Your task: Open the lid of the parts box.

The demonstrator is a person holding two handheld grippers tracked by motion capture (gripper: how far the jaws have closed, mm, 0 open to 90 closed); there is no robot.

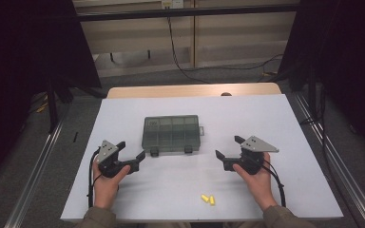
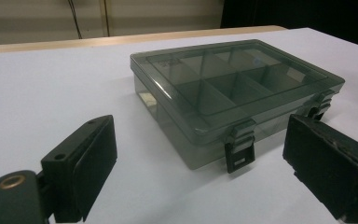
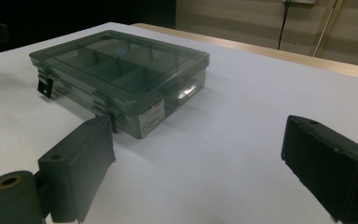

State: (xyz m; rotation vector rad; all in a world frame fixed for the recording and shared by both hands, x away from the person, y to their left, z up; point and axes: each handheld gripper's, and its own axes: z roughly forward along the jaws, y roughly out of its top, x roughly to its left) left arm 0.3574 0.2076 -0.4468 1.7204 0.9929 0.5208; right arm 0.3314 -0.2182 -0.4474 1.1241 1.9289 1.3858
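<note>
The left claw [image 1: 132, 149] was held wide open with nothing between its jaws, just beside the near left corner of the smoky compartment box [image 1: 171, 134]. The right claw [image 1: 229, 147] was likewise spread open and empty, a little further off on the box's near right side. Both were carried low over the white table [image 1: 266, 123], each aimed inward at the box.

The box lay flat near the middle of the table with its lid shut, and its two dark latches [image 2: 238, 149] were seen clipped down along the near edge. Two small yellow pieces [image 1: 207, 199] were left near the table's front edge, between the person's forearms and well apart from the box.

Opening the box was judged to be the step in hand. It would best be done with one claw set against a side wall to steady the box, since the light case could slide on the smooth sheet. A latch should be taken by its lower lip and swung up gently, one latch at a time, before the lid is lifted.
</note>
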